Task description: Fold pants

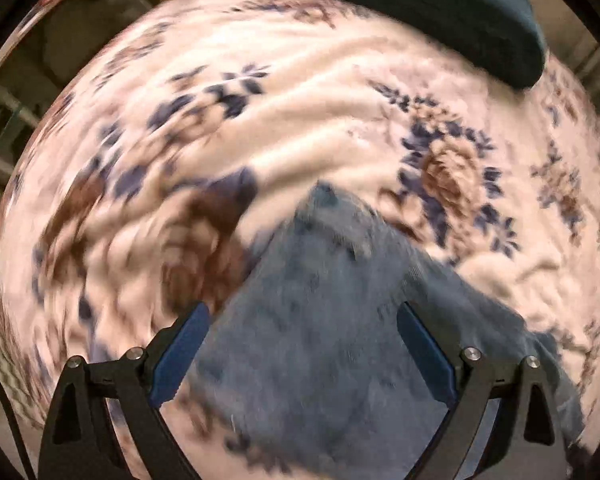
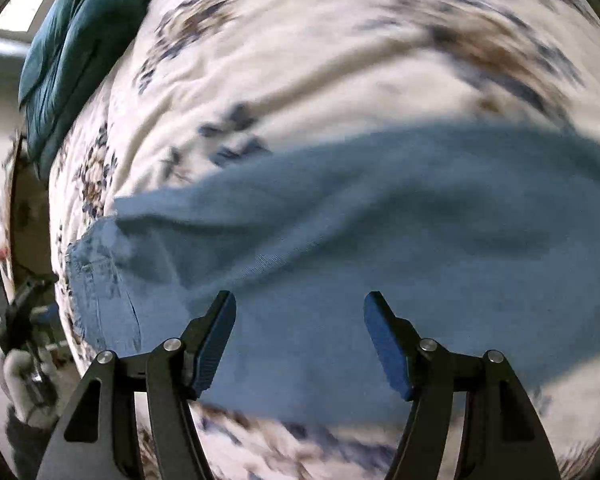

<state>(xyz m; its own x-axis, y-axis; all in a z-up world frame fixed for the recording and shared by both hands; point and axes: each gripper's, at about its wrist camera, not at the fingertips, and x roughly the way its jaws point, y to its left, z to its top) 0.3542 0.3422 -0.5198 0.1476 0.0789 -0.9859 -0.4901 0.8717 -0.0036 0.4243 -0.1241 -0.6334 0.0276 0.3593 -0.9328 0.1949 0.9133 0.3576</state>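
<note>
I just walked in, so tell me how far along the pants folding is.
Hard to call anything finished: the pants lie long and rumpled across the floral blanket, and blur hides any fold. In hand: nothing. The left gripper and right gripper are both open above the fabric, jaws apart and empty. Left: grip the pants, fold them and smooth them. A teal pillow lies at the blanket's edge.

Motion blur and cropped edges

The pants (image 2: 380, 220) run off the right wrist frame's right edge; the floral bedspread (image 1: 300, 80) is smeared by blur, and the teal pillow (image 1: 420, 0) is cut by the top edge.
</note>
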